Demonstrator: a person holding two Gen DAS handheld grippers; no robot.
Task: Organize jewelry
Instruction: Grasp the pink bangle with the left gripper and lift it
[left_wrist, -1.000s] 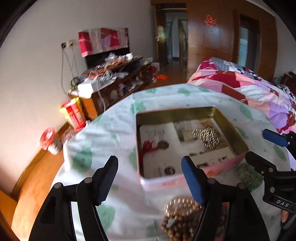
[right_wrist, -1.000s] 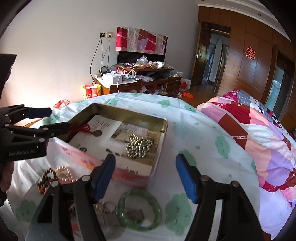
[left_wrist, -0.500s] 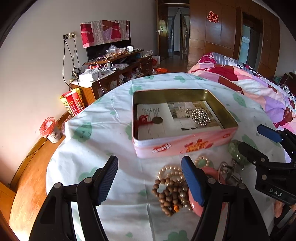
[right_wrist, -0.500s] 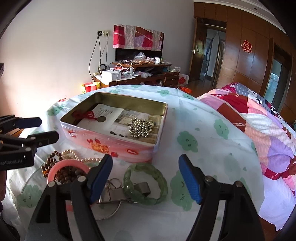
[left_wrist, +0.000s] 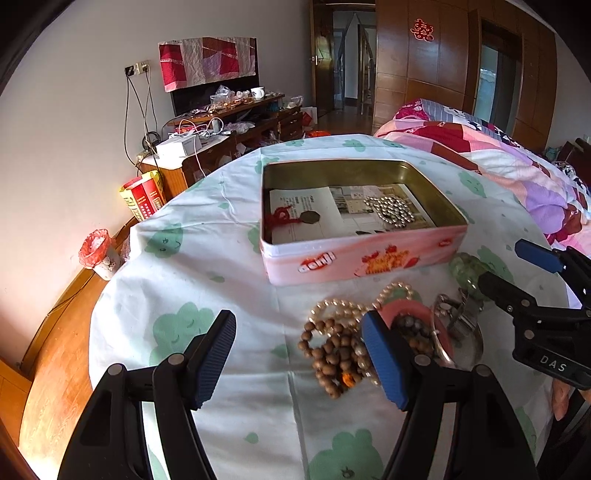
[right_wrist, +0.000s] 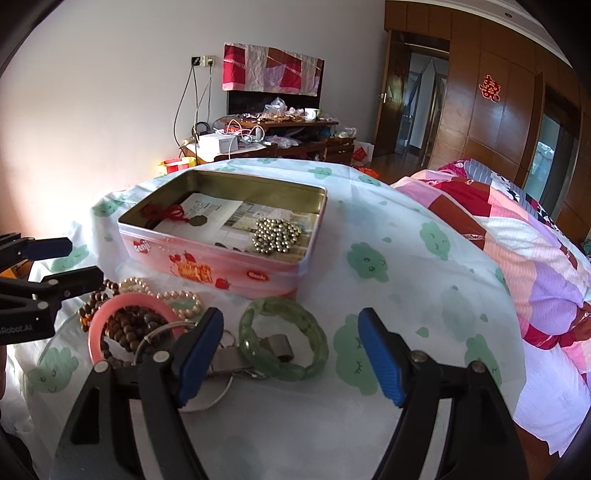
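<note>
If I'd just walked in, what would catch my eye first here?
Probably the open pink tin mid-table, with a heap of gold beads inside. In front of it lies loose jewelry: a green bangle, a pink bangle and wooden beads.

A rectangular pink metal tin (right_wrist: 221, 267) is sitting on the cloud-printed tablecloth (right_wrist: 424, 280), holding a cluster of metallic beads (right_wrist: 275, 234). Before it, a green jade bangle (right_wrist: 282, 339) is lying right of a pink bangle (right_wrist: 122, 317) and brown wooden beads (left_wrist: 332, 350).
</note>
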